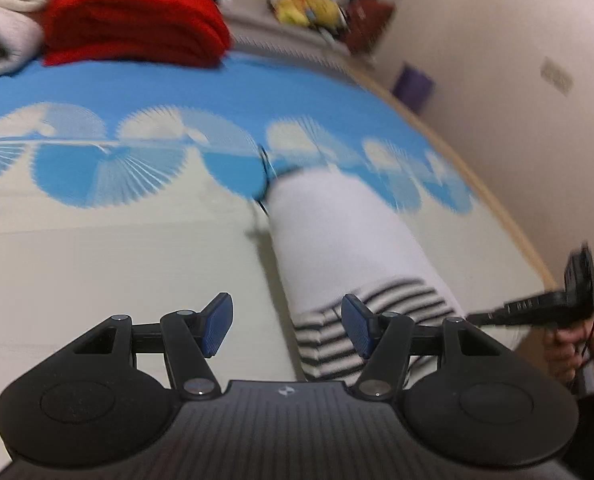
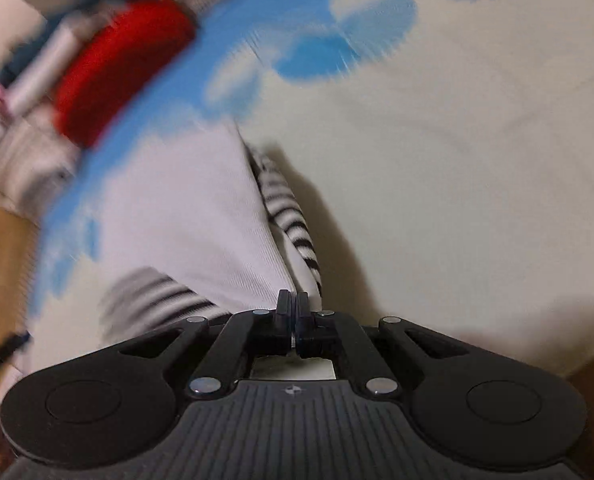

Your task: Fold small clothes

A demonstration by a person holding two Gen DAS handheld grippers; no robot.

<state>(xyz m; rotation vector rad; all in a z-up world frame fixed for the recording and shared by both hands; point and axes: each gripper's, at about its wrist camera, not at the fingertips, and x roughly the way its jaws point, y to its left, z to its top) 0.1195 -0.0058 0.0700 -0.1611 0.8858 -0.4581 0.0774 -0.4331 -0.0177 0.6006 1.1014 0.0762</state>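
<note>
The right tool (image 2: 296, 312) is clenched on the sock's (image 1: 337, 240) striped cuff to fold it, near the bed's (image 1: 117, 260) edge; the left tool (image 1: 287, 326) hangs released above.

- White sock (image 1: 337, 240): soft knitted cloth, finely ribbed, matt; cuff banded in dark stripes.
- Bed cover (image 1: 117, 260): smooth woven cloth, matt, printed blue and cream.
- Red folded item (image 1: 137, 24): thick, fuzzy cloth.
- Left gripper (image 1: 287, 326): matt black plastic, ridged housing, shiny metal rivets, textured blue pads (image 1: 217, 324).
</note>
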